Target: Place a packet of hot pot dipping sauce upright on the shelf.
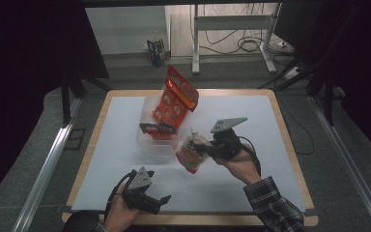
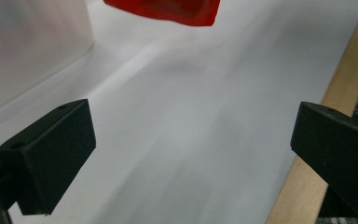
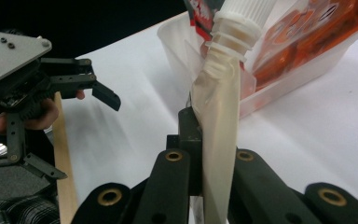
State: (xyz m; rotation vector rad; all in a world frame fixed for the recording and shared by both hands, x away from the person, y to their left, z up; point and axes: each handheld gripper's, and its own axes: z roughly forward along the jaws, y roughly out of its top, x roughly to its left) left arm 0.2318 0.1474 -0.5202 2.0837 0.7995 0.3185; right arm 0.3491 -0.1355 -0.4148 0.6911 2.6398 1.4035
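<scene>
Spout pouch (image 1: 191, 155) is hanging in the right claw (image 1: 207, 151), pinched flat, cap up, over the table's middle just beside the clear tub (image 1: 147, 140). Left claw (image 1: 157, 202) is sitting wide and empty by the near edge.

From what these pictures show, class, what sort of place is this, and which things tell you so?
Probably a lab or workshop set up for recording, not a home. A wooden table with a white sheet stands on grey floor, loose cables trail past a metal desk frame, and dark curtains flank it.
</scene>
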